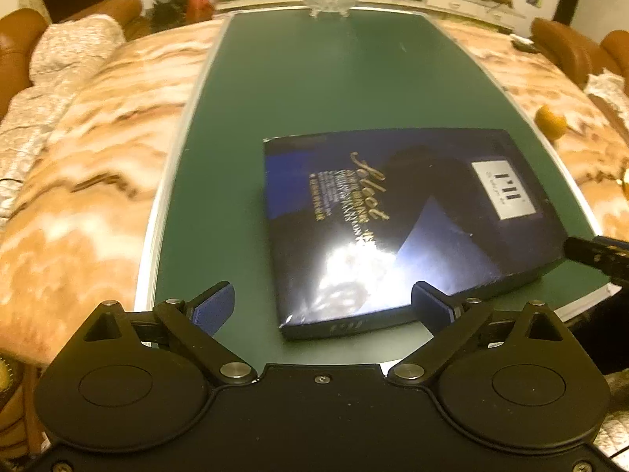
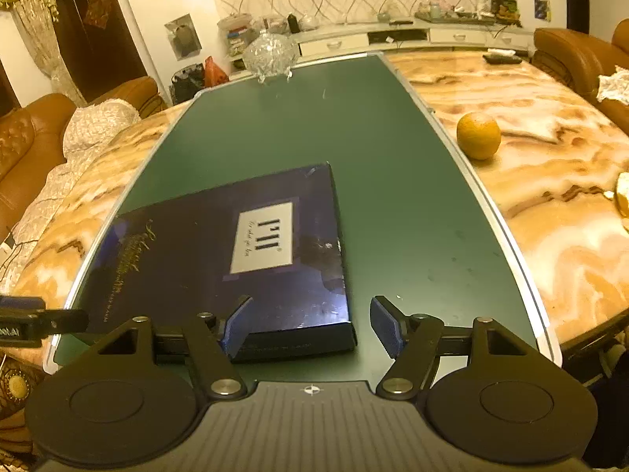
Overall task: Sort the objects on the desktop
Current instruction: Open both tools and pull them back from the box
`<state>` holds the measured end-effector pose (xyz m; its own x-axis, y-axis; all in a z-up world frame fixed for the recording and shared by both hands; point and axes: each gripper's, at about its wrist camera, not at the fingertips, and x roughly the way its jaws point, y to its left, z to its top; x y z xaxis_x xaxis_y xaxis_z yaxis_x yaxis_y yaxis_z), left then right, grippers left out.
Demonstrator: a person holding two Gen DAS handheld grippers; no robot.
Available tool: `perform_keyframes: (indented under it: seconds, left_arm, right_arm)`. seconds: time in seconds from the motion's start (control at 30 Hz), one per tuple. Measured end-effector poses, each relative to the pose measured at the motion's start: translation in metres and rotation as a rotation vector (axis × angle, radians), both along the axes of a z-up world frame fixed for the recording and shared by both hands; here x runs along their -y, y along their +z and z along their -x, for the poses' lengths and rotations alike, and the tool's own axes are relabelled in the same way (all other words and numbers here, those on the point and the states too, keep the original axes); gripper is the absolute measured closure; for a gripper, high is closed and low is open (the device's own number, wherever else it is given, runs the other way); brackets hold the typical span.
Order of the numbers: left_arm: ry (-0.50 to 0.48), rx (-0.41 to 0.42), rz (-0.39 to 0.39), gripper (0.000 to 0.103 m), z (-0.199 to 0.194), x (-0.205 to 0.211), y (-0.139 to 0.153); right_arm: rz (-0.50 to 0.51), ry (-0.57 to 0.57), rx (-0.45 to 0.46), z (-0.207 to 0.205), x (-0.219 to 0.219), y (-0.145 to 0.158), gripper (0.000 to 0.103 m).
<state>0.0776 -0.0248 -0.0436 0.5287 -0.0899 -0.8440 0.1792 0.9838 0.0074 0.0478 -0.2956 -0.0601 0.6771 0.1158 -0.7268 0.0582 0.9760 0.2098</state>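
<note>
A flat dark blue box (image 1: 409, 220) with gold lettering and a white label lies on the green mat (image 1: 298, 90). It also shows in the right wrist view (image 2: 220, 259). My left gripper (image 1: 322, 308) is open above the box's near left corner, empty. My right gripper (image 2: 312, 326) is open over the box's near right corner, empty. An orange (image 2: 478, 135) sits on the marble table right of the mat. A crystal glass bowl (image 2: 271, 55) stands at the mat's far end.
The marble table (image 2: 550, 196) surrounds the mat. A second orange object (image 2: 623, 200) shows at the far right edge. A black remote (image 2: 503, 58) lies at the back right. Brown leather sofas flank the table.
</note>
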Motion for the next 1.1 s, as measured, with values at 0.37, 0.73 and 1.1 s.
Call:
perform_keyframes:
  seconds: [0.37, 0.73, 1.1]
  left_arm:
    - [0.131, 0.01, -0.064, 0.0, 0.047, -0.01, 0.016]
    - [0.18, 0.039, -0.038, 0.0, 0.1, -0.02, 0.037]
    - [0.161, 0.041, -0.033, 0.0, 0.126, -0.024, 0.045]
  right_arm:
    - [0.077, -0.051, 0.046, 0.05, -0.044, 0.038, 0.0]
    - [0.142, -0.05, -0.036, 0.097, -0.077, 0.051, 0.0]
    - [0.155, -0.017, -0.055, 0.123, -0.097, 0.062, 0.0]
